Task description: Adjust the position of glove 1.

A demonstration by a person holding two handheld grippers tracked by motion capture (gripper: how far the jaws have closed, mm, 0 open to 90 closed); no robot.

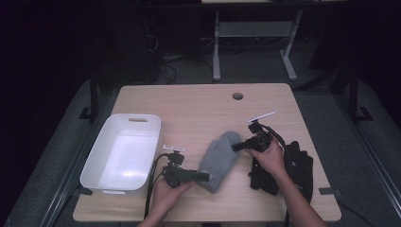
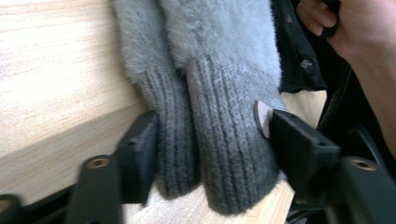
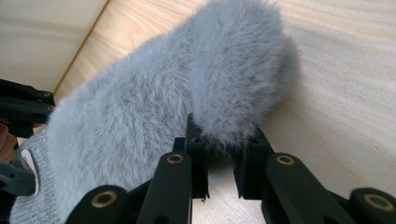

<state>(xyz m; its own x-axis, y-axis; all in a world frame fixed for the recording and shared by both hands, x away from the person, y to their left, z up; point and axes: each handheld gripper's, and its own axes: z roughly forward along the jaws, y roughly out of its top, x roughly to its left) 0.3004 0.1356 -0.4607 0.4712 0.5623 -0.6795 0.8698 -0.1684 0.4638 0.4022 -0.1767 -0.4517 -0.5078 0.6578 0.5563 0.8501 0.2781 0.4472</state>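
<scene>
The fluffy grey mittens with ribbed knit cuffs [image 1: 218, 161] lie stacked on the light wooden table [image 1: 198, 109], just right of the white plastic tub [image 1: 97, 163]. The left gripper [image 1: 204, 177] has its jaws around both cuffs, pressing on them. The right gripper [image 1: 235, 148] pinches the fuzzy tip. The tub has nothing in it, so I think the mittens have not gone in yet. Black gloves [image 1: 298, 165] wait near the right hand [image 1: 270, 158].

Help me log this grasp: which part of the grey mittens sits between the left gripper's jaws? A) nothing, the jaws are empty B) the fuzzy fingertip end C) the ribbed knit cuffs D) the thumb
C: in the left gripper view the left gripper has its jaws on either side of the ribbed cuffs of the grey mittens.
</scene>
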